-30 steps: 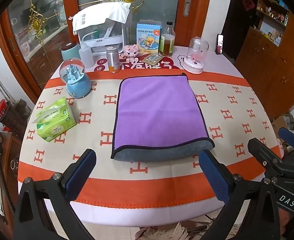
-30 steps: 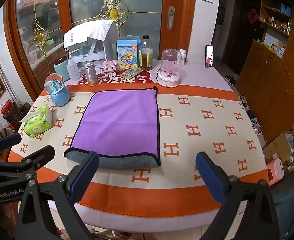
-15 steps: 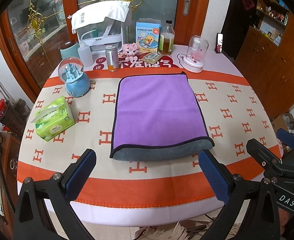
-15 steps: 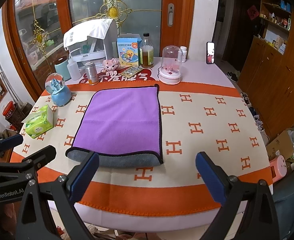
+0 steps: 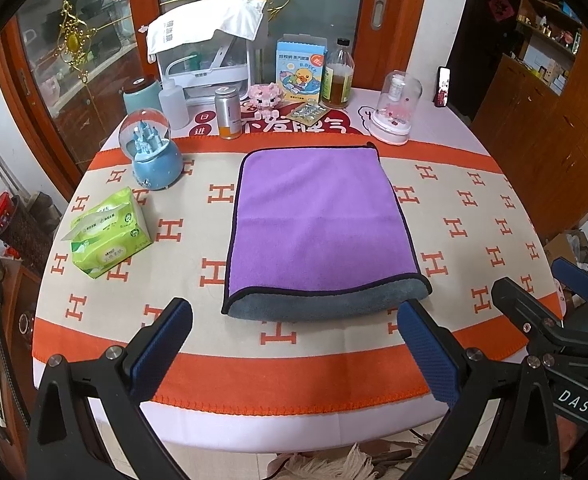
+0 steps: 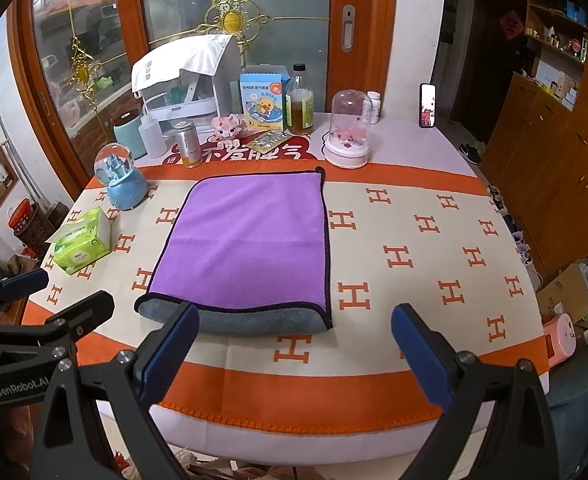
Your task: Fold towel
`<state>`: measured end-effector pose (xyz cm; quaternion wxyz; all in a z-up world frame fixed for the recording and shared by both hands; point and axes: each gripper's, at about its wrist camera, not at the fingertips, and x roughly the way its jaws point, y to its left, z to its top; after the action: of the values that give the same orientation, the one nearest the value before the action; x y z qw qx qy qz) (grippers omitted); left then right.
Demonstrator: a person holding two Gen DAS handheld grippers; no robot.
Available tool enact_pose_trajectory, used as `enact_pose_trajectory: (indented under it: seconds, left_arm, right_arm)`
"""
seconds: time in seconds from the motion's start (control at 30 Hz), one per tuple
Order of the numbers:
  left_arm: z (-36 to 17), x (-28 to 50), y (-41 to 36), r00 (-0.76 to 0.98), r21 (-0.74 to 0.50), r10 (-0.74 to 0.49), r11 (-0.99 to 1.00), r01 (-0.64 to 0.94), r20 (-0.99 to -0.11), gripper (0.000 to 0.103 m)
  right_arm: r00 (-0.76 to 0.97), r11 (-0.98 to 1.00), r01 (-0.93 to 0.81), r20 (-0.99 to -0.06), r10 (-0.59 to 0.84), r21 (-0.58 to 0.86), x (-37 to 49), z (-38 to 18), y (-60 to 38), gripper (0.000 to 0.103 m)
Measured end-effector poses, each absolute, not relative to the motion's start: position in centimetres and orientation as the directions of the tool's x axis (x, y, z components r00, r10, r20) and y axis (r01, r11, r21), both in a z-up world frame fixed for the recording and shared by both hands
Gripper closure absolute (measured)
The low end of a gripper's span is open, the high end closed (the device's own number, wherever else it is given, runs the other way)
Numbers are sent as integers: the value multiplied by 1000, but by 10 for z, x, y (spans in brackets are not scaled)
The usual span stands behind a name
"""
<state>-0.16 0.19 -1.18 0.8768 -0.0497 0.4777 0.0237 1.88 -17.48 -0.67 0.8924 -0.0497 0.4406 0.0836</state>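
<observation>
A purple towel (image 5: 318, 220) with a grey underside lies folded flat on the table, its grey fold edge toward me; it also shows in the right wrist view (image 6: 245, 240). My left gripper (image 5: 294, 344) is open and empty, held back over the table's near edge, short of the towel's fold. My right gripper (image 6: 294, 344) is open and empty, also over the near edge, its left finger just in front of the towel's near left corner. Each gripper shows at the side of the other's view.
A round table (image 5: 494, 208) has an orange and cream H-pattern cloth. A green tissue pack (image 5: 107, 232) and a blue snow globe (image 5: 151, 152) stand left of the towel. Bottles, a box, a can and a glass dome (image 5: 394, 112) line the far side.
Both grippers have drawn back slightly from the table and stay open. The towel has not moved.
</observation>
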Motion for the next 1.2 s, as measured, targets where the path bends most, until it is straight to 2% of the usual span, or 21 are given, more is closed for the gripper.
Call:
enact_pose_trajectory:
  seconds: [1.2]
  left_arm:
    - [-15,14,3,518,-92,-37,992,-82,-855,1]
  right_arm:
    - [568,979,-201,-812,134,21,33,-12,-181,5]
